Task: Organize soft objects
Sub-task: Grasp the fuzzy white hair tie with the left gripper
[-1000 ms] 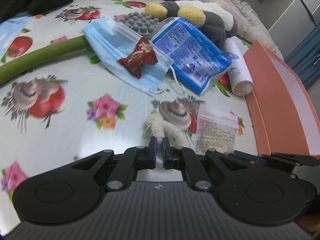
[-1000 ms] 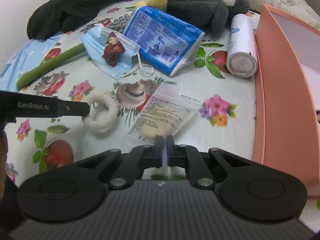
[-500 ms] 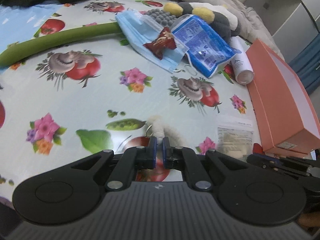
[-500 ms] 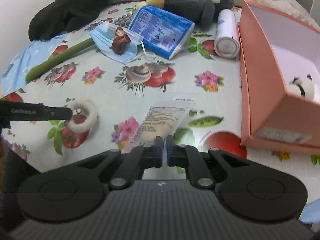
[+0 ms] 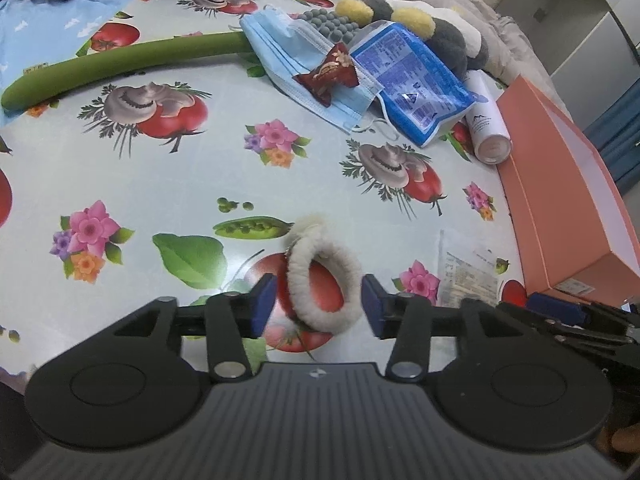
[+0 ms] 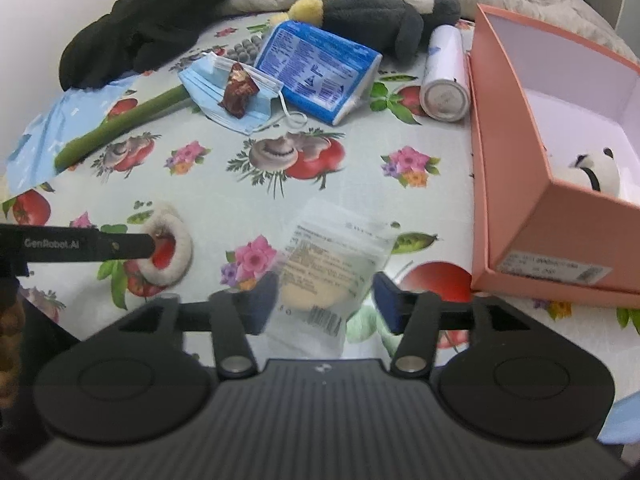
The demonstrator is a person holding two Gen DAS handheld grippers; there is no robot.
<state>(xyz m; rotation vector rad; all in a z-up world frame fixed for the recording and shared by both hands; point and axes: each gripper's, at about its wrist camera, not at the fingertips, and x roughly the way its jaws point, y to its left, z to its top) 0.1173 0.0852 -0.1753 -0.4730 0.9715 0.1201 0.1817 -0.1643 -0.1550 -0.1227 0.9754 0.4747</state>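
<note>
While your left gripper (image 5: 318, 304) opens around the fluffy white ring (image 5: 322, 282), your right gripper (image 6: 326, 302) opens over the clear sachet (image 6: 328, 268). Only the right wrist view shows the panda plush (image 6: 592, 172) inside the pink box (image 6: 512, 184). Everything lies on a floral tablecloth (image 5: 168, 168).

From my feed, the middle of the tablecloth (image 6: 224, 196) lies bare: clear passage there. Far edge is crowded: green tube (image 5: 120, 62), face mask (image 5: 304, 76), blue packet (image 6: 316, 72), plush toy (image 6: 380, 20), white bottle (image 6: 446, 76). The pink box (image 6: 516, 184) walls the right edge. Near edge: fluffy ring (image 5: 324, 284) and clear sachet (image 6: 332, 268).
</note>
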